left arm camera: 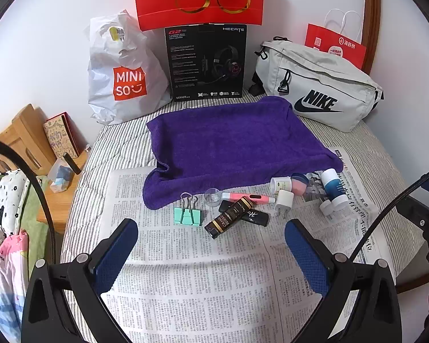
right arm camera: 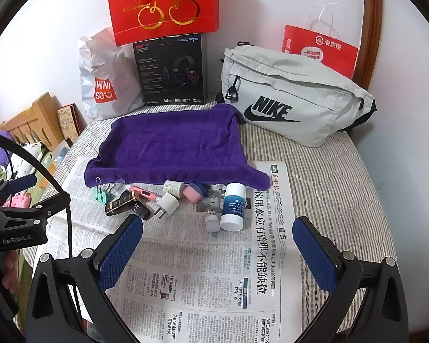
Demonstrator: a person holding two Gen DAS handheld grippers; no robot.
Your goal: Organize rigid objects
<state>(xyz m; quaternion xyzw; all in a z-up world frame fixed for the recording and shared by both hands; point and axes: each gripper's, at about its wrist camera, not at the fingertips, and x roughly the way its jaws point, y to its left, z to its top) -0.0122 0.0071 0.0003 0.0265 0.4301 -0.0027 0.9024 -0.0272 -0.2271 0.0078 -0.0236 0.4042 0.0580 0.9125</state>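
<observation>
Left wrist: fuzzy purple towel [left arm camera: 231, 140], crinkled newspaper [left arm camera: 191, 271]

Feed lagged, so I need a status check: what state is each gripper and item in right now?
Left gripper: open, empty, above the newspaper.
Right gripper: open, empty.
Purple towel: spread flat, nothing on it.
Mint-green binder clip: lying on the newspaper, handles up.
White and blue bottle: lying on its side.
White plug adapter: lying down, unplugged.
Grey Nike bag: zipped shut.
</observation>
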